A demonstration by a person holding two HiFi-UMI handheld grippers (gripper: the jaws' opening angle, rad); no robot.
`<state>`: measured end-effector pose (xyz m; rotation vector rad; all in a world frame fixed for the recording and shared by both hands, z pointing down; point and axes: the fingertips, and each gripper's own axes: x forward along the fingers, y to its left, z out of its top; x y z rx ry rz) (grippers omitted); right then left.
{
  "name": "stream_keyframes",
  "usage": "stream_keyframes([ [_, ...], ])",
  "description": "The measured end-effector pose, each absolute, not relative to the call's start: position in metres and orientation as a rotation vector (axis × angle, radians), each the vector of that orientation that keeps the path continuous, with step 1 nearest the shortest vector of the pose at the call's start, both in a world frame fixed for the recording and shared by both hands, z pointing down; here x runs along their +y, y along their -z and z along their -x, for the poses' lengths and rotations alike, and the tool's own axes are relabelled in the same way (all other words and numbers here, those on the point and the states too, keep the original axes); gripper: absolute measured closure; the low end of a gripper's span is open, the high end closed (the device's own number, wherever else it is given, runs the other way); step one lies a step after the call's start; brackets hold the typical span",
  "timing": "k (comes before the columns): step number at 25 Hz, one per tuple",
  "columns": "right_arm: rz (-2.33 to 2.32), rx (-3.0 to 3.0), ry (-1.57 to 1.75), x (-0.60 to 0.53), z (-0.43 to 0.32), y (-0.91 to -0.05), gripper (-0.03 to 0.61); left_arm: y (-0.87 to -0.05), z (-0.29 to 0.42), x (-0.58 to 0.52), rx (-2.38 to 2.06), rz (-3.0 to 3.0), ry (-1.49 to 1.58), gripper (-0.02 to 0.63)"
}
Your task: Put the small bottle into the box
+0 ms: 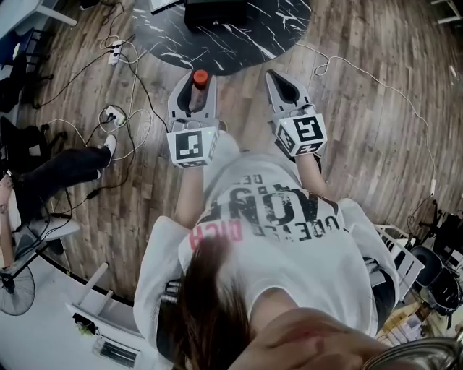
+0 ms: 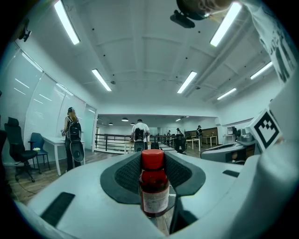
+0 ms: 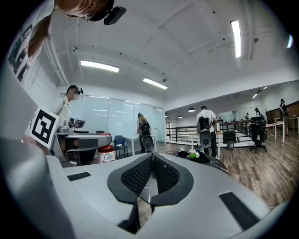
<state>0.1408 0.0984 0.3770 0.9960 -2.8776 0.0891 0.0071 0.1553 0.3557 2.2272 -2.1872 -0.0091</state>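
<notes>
The left gripper holds the small bottle upright between its fingers. In the left gripper view the two dark pads press on the sides of the bottle. The lower body sits between them, and the red cap rises above them. The bottle is dark red with a pale label. It stands near the tips of the fingers, not deep at their root.

The right gripper is just beside the left one, and the two do not touch. Its fingers are closed together. In the right gripper view the two pads meet along one line and nothing is between them.

Both grippers point away from the person's body, almost level. Each has a marker cube at the back end, close to the hands.

Beyond the tips of both pairs of fingers lies a round black counter with white veins. The bottle is not over it; under the fingers is the wooden floor. On the far part of the counter stands a black object, cut by the edge of the picture, and I cannot tell what it is. Cables lie on the floor to the left of the left fingers.
</notes>
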Motion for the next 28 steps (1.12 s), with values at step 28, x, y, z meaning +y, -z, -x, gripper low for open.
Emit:
stream_keyframes([
  [28, -1.163, -2.831, -0.12, 0.03, -0.047, -0.362, 0.577, -0.355, 0.095, 0.076, -2.039, -2.333, -0.002, 0.468],
])
